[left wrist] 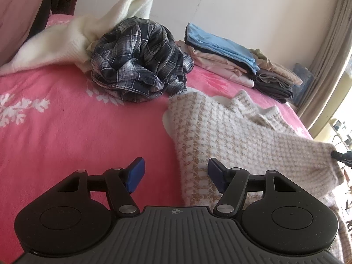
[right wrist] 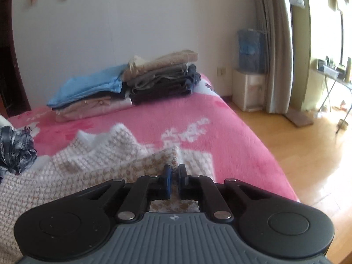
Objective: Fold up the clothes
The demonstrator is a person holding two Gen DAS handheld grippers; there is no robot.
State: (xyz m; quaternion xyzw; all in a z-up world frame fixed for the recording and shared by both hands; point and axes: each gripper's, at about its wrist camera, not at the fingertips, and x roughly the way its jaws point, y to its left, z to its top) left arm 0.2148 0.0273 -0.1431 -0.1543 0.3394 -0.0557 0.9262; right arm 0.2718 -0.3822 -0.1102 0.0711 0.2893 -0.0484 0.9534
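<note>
Houndstooth sweater lies rumpled on pink blanket, right claw pinching its lifted corner, left claw released.

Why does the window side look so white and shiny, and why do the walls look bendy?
Right wrist view: sunlight washes out the window and puts glare on the wooden floor; the fisheye lens curves the curtain; the checked sweater looks slightly smeared. Left wrist view: bright only at the right edge, the curtain bows, the plaid shirt is fairly sharp.

On the pink floral blanket, the crumpled plaid shirt is flanked by the cream knit at left and folded stacks at right; the houndstooth sweater lies in front.
</note>
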